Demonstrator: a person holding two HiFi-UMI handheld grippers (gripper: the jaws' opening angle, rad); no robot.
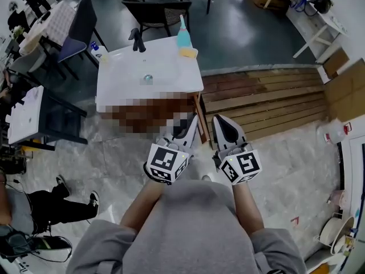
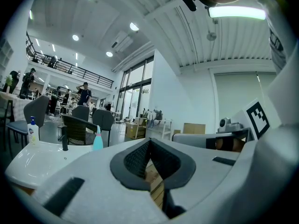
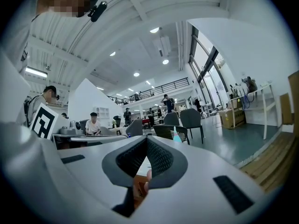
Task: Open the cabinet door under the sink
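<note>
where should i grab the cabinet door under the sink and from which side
No handle shows on the brown cabinet front, tucked under the white sink top. Probably pinch its vertical edge near the right corner, coming level from the front.

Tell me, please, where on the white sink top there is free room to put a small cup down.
The sink top is bare left and right of the drain, and along its front edge. The back edge is crowded: the black faucet, the teal bottle and a yellow item beside it stand there.
</note>
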